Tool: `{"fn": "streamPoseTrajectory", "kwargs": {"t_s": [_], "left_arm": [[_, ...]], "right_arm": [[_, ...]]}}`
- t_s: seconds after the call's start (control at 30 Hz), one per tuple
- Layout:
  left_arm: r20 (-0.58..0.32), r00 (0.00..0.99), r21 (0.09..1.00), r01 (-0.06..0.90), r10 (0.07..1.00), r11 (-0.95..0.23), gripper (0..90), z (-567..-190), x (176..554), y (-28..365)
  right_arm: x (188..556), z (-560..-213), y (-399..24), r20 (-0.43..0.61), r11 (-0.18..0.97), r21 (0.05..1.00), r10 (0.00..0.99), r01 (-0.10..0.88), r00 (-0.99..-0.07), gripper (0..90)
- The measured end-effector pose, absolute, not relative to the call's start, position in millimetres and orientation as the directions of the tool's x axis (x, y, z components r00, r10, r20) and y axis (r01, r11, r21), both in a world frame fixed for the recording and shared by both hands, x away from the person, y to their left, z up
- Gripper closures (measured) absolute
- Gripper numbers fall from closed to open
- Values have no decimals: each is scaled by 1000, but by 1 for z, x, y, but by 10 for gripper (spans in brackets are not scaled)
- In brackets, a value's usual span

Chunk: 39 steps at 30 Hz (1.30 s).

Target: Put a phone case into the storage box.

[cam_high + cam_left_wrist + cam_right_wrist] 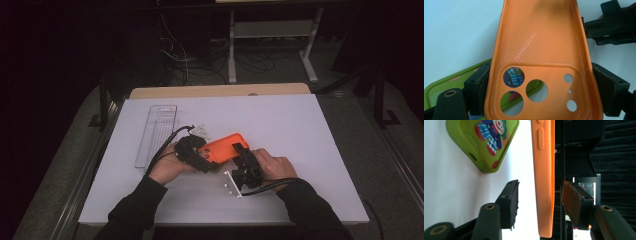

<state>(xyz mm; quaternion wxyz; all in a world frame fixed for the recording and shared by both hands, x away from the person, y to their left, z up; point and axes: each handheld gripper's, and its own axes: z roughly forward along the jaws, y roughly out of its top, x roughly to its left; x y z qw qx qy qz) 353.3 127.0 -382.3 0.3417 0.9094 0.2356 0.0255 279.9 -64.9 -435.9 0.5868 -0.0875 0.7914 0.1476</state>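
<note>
The left gripper [541, 100] was clamped across the orange phone case [541, 50], while the right gripper [540, 202] straddled its far edge with pads clear, so closing squarely seemed next.

The high view is dim, with a dark room around the pale lit white table top [300, 150]. In the left gripper view, glare streaks cross the glossy orange phone case [536, 37]. Both gripper views are bright and slightly soft.
</note>
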Motion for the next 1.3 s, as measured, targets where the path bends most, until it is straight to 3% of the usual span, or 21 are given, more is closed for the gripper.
{"fn": "streamPoseTrajectory", "kwargs": {"t_s": [0.4, 0.63, 1.0, 1.3], "left_arm": [[-121, 886, 642, 414, 448, -645, 155, -383, 352, 125], [-113, 894, 631, 401, 433, -664, 154, -383, 352, 125], [-103, 896, 648, 390, 433, -654, 142, -383, 351, 125], [-101, 893, 666, 388, 438, -637, 13, -376, 353, 136]], "right_arm": [[280, -440, -64, -966, 947, 83, 0, -310, -258, 703], [276, -442, -62, -969, 944, 67, -15, -323, -245, 772], [276, -441, -62, -973, 944, 57, -20, -325, -230, 779], [279, -442, -66, -968, 953, 73, -4, -295, -251, 779]]}}
